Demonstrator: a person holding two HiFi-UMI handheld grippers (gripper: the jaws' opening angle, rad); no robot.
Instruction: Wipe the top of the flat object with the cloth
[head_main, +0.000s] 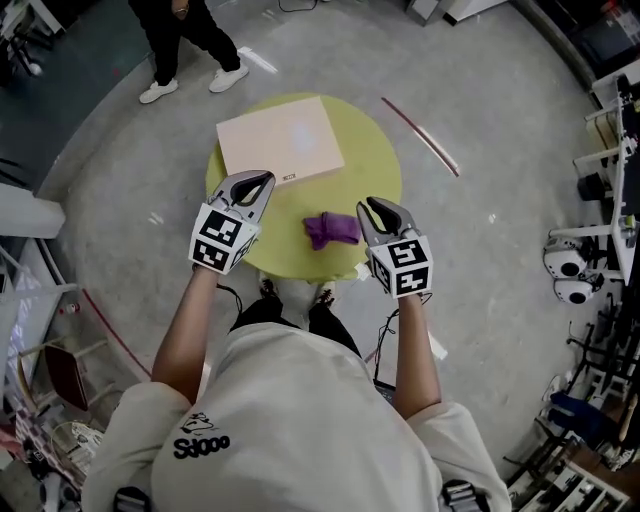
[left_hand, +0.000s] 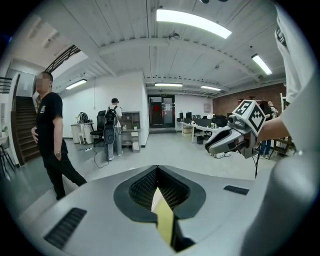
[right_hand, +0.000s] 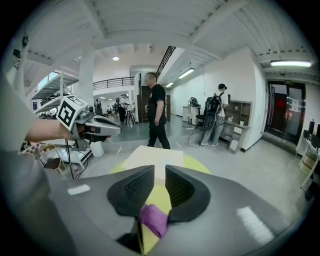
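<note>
Round yellow-green surface (head_main: 375, 160): flat box (head_main: 280, 140) at 11 o'clock, purple cloth (head_main: 331, 229) bunched at 5 o'clock. The left gripper (head_main: 262, 179) has its jaws pressed together; the right gripper (head_main: 380, 204) has them barely spread, empty. So narrow, they might shove the cloth off the edge.

Shirt (head_main: 200, 445) back print reads approx. "Sdooo"; small label (head_main: 289, 178) on flat box (head_main: 280, 140) edge illegible

Bright, even indoor light. A long white ceiling strip lamp (left_hand: 192, 22) blew out, upper centre, left gripper view. Soft glare on pale pink flat box (head_main: 295, 135), head view. Gripper views bent at edges, corners black; shadows faint.
</note>
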